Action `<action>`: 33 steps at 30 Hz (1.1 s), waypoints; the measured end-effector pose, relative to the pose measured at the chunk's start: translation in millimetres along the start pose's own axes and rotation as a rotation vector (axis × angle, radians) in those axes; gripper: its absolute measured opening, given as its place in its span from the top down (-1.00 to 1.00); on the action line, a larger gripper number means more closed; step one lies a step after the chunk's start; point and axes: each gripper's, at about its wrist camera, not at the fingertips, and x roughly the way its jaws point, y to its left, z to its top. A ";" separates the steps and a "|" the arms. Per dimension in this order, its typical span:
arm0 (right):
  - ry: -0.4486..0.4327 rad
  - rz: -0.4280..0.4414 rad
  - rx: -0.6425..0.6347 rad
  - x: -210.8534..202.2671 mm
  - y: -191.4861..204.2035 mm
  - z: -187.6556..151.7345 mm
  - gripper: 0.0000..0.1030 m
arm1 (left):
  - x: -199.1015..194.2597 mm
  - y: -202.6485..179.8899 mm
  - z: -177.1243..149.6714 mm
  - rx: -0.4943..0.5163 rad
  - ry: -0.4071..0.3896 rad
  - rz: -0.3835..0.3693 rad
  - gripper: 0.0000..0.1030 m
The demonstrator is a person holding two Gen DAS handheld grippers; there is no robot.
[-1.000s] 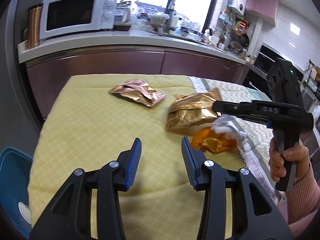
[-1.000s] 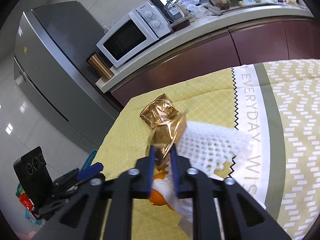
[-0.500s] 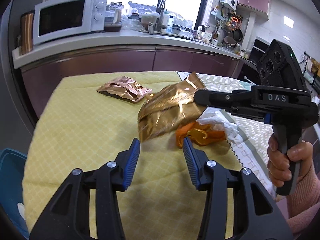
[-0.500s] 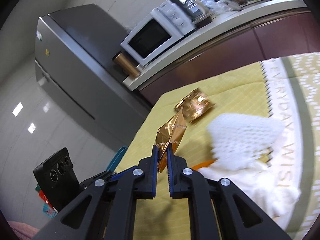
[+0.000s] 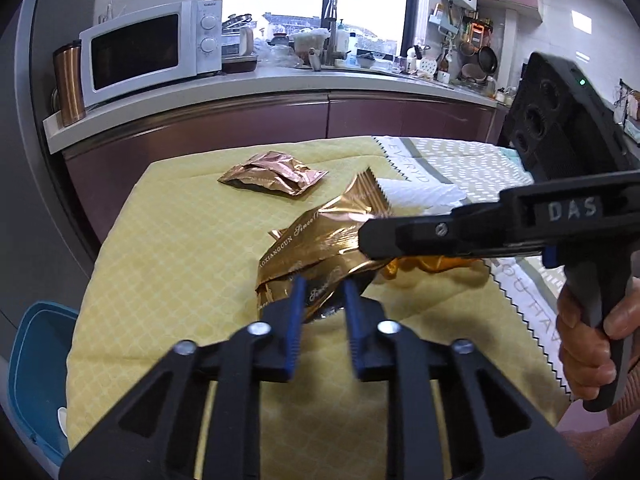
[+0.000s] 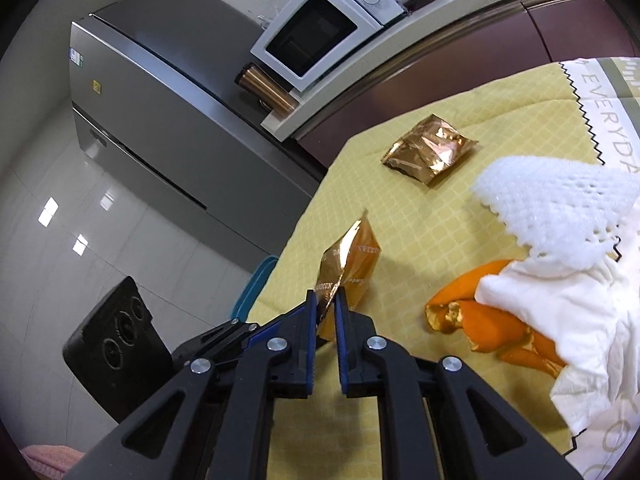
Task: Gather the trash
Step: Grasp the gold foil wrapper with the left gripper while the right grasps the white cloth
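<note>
Left wrist view: right gripper [image 6: 325, 304] pinched gold wrapper [image 5: 316, 248]; left gripper [image 5: 322, 296] jaws were closing on its lower end. Handover underway; next, probably right lets go.

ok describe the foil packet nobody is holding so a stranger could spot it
On the table's yellow cloth, look toward the far end near the counter with the microwave. The crumpled copper foil packet lies flat there alone, apart from the orange peel; the other, gold packet is raised in the claws.
</note>
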 end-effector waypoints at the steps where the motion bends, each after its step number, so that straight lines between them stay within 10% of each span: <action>1: 0.003 -0.006 0.001 -1.1 -0.4 -0.2 0.71 | -1.3 -0.4 -0.1 0.005 -0.005 0.003 0.76; 12: -0.176 -0.370 -0.137 -73.2 -11.4 -4.2 0.09 | -11.6 9.3 -3.3 -0.037 -0.020 -0.023 0.92; 23: -0.090 -0.556 -0.214 -62.6 -29.7 -19.9 -0.16 | -26.3 19.4 -7.2 -0.080 -0.030 -0.026 0.92; 33: -0.099 -0.530 -0.170 -69.0 -36.8 -22.4 0.78 | -44.6 32.3 -16.0 -0.108 -0.045 -0.011 0.92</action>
